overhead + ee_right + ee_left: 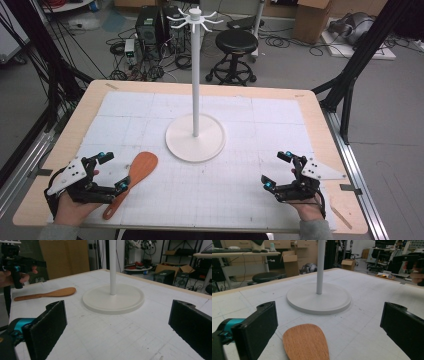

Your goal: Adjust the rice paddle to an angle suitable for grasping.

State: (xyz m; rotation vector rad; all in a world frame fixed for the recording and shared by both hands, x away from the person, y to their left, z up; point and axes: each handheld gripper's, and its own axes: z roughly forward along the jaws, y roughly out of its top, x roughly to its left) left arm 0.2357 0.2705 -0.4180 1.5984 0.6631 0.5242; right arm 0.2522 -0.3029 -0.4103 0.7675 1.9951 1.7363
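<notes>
White gridded matting [240,190] covers the wooden table [90,100]. At its near left, the left gripper [113,172] is held spread wide, gripping nothing; its black jaws straddle the broad blade of a smooth wooden spatula [134,179], seemingly without touching it, though the high view is coarse. At the near right, the right gripper [276,169] gapes equally wide over bare matting. Farther back, mid-table, a white stand [195,131] rises: round flat base, slim pole, hooked arms on top.

White stand [195,131] blocks table [280,95] centre; wooden spatula [134,179] near left; right side open.
</notes>
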